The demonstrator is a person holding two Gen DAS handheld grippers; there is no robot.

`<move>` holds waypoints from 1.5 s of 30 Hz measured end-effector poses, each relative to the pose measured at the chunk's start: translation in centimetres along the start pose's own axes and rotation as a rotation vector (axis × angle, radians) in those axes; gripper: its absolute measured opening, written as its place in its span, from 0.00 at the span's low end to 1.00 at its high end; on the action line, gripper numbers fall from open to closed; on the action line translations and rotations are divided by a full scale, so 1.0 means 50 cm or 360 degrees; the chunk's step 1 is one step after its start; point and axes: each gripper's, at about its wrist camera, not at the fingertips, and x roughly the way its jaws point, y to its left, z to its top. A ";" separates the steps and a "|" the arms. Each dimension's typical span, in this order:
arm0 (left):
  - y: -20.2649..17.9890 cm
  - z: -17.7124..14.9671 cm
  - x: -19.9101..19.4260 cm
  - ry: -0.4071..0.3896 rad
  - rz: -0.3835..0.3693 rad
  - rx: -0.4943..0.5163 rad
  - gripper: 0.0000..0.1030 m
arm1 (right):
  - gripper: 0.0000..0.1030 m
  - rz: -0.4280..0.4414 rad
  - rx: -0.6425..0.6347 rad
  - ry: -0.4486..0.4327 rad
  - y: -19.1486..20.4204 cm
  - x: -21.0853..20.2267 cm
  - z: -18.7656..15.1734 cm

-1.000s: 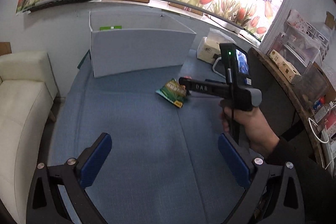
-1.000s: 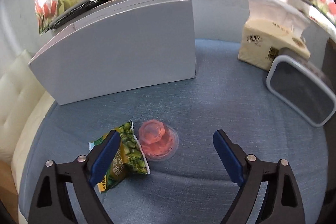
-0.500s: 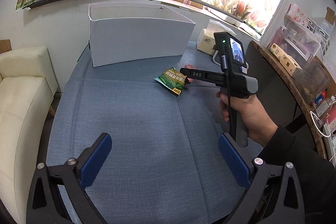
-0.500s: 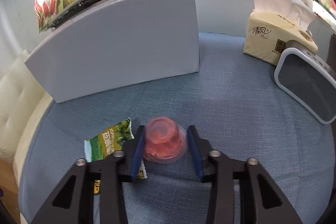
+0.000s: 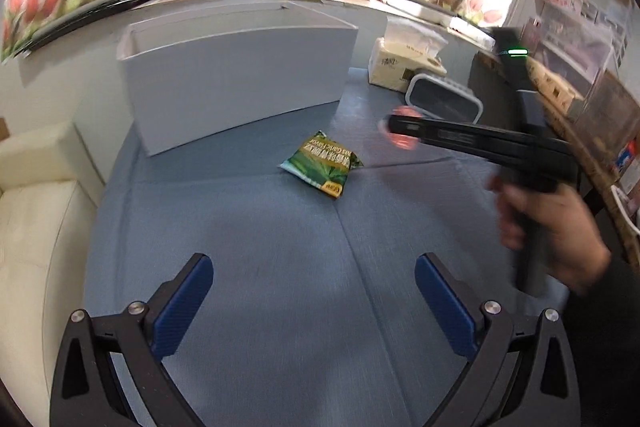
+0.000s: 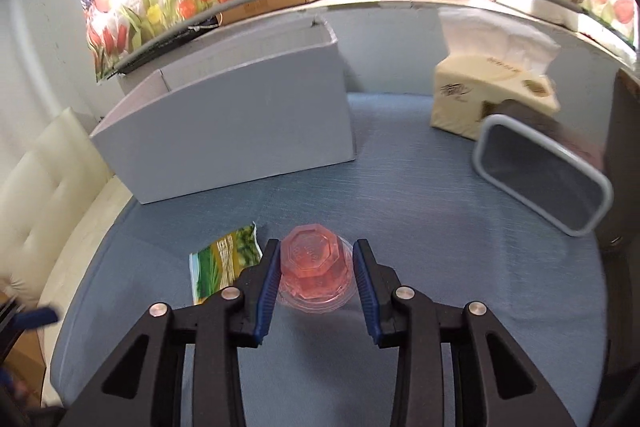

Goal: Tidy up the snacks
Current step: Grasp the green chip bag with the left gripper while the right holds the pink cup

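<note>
My right gripper [image 6: 316, 267] is shut on a pink jelly cup [image 6: 314, 269] and holds it above the blue cloth; from the left wrist view it shows as a pink blur [image 5: 402, 135] at the tip of the right gripper [image 5: 400, 127]. A green snack packet [image 5: 322, 163] lies flat on the cloth, just left of the cup in the right wrist view [image 6: 226, 265]. A tall white box [image 5: 236, 83] with an open top stands behind them [image 6: 232, 131]. My left gripper [image 5: 314, 301] is open and empty, low over the near cloth.
A tissue pack [image 6: 492, 95] and a grey-rimmed dark container [image 6: 544, 179] sit at the back right. A cream sofa [image 5: 36, 203] borders the left side. Shelves with clutter [image 5: 580, 67] stand on the right. The blue cloth surface [image 5: 280, 267] spreads in front.
My right gripper closed on the jelly cup and lifted it up and to the right, away from the green packet. My left gripper stayed open and moved a little closer.
</note>
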 end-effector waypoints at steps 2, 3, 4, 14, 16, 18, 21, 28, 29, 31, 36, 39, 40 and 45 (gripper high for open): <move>-0.009 0.026 0.042 0.0024 -0.0018 0.0006 1.00 | 0.38 -0.0003 0.0016 -0.0010 -0.016 -0.019 -0.013; -0.013 0.037 0.055 0.0028 -0.0016 0.0005 1.00 | 0.38 -0.0004 0.0024 -0.0014 -0.025 -0.035 -0.018; -0.021 0.052 0.073 0.0015 -0.0007 0.0022 1.00 | 0.38 -0.0008 0.0029 -0.0025 -0.028 -0.051 -0.023; -0.051 0.127 0.226 0.0077 0.0050 0.0033 1.00 | 0.38 -0.0035 0.0074 -0.0023 -0.088 -0.165 -0.086; -0.046 0.131 0.247 0.0105 0.0047 0.0015 0.99 | 0.38 -0.0030 0.0077 -0.0023 -0.093 -0.179 -0.101; -0.043 0.130 0.259 0.0113 0.0071 0.0024 0.95 | 0.38 -0.0019 0.0089 -0.0026 -0.097 -0.190 -0.111; -0.034 0.128 0.266 0.0124 0.0096 0.0027 0.80 | 0.38 -0.0006 0.0100 -0.0029 -0.100 -0.196 -0.120; -0.024 0.135 0.234 0.0098 0.0061 0.0057 0.29 | 0.38 0.0033 0.0095 -0.0039 -0.086 -0.187 -0.119; -0.024 0.138 0.230 0.0101 0.0068 0.0068 0.28 | 0.38 0.0038 0.0089 -0.0037 -0.081 -0.183 -0.118; -0.020 0.144 0.222 0.0099 0.0020 0.0060 0.28 | 0.38 0.0049 0.0084 -0.0035 -0.072 -0.177 -0.116; 0.007 0.144 0.225 0.0130 -0.0071 -0.0025 0.25 | 0.38 0.0071 0.0067 -0.0037 -0.050 -0.168 -0.108; 0.021 0.140 0.217 0.0108 -0.0114 -0.0072 0.24 | 0.38 0.0075 0.0062 -0.0036 -0.042 -0.168 -0.107; 0.024 0.140 0.210 0.0096 -0.0119 -0.0074 0.24 | 0.38 0.0076 0.0059 -0.0036 -0.041 -0.169 -0.107; 0.017 0.143 0.182 0.0033 -0.0142 -0.0045 0.23 | 0.38 0.0087 0.0059 -0.0054 -0.038 -0.175 -0.102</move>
